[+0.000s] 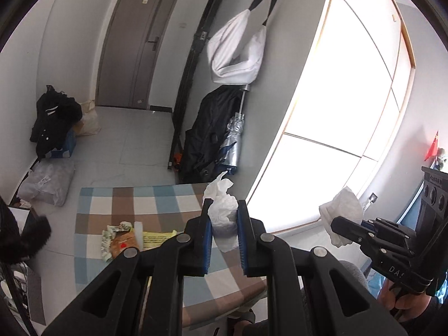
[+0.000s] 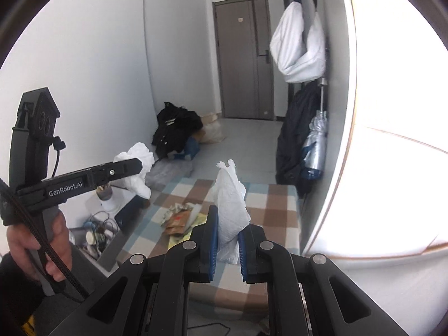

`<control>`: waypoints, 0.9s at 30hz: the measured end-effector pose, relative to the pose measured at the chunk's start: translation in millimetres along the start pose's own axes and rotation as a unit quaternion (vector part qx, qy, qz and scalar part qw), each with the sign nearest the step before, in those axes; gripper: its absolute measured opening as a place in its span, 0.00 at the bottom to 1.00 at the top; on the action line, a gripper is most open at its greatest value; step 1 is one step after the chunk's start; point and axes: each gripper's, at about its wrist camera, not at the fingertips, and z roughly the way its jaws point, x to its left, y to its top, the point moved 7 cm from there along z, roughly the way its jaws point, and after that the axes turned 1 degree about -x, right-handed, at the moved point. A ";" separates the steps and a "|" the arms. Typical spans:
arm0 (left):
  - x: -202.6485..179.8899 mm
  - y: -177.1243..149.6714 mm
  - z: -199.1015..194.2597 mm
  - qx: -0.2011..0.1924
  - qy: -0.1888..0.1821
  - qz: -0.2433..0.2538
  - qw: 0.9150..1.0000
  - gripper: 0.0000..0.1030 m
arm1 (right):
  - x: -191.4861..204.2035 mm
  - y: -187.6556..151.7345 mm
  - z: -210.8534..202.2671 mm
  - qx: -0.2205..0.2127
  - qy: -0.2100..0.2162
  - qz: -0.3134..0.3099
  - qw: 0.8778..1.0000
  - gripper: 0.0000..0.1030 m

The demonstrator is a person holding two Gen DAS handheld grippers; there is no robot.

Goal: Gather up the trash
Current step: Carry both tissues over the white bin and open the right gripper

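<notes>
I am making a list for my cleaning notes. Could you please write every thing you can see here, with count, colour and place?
crumpled tissue: two, white, one in each hand-held gripper
wrapper pile: one, green, brown, yellow, on checked cloth
checked cloth: one, blue, brown, white, on table
black clothes: one heap, by left wall
plastic bag: one, clear, on floor
door: one, grey, far end, closed
white bag: one, hanging on wall
umbrella: one, silver, under the bag
left hand-held gripper: black, blue pads, shut on tissue
right hand-held gripper: same, shut on tissue
hand: one, gripping handle
</notes>
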 end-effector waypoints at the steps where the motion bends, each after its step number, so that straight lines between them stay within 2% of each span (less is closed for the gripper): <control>1: -7.2 1.0 2.7 0.002 -0.008 0.003 1.000 0.11 | -6.7 1.3 -4.0 -0.002 -0.006 0.003 1.000 0.12; 9: -67.4 10.4 40.8 0.026 -0.073 0.012 0.997 0.11 | -79.2 14.6 -41.1 -0.020 -0.049 0.054 0.997 0.11; 14: -113.6 6.7 86.8 0.070 -0.110 0.026 0.991 0.11 | -142.8 7.5 -60.1 -0.025 -0.090 0.089 0.992 0.12; 15: -119.1 4.3 94.8 0.080 -0.114 0.028 0.990 0.11 | -155.7 2.2 -59.9 -0.022 -0.095 0.097 0.990 0.12; 18: -138.1 -14.3 133.9 0.145 -0.123 0.022 0.981 0.11 | -195.4 -21.2 -53.2 0.001 -0.112 0.124 0.986 0.12; 19: -145.4 -22.0 149.0 0.168 -0.141 0.013 0.976 0.11 | -207.0 -30.0 -49.0 0.007 -0.117 0.132 0.984 0.12; 23: -162.4 -45.0 189.4 0.213 -0.150 0.017 0.965 0.11 | -256.6 -71.4 -24.0 0.049 -0.125 0.177 0.975 0.12; 27: -174.8 -65.2 238.5 0.263 -0.154 0.019 0.952 0.11 | -289.8 -114.6 12.6 0.084 -0.112 0.219 0.966 0.12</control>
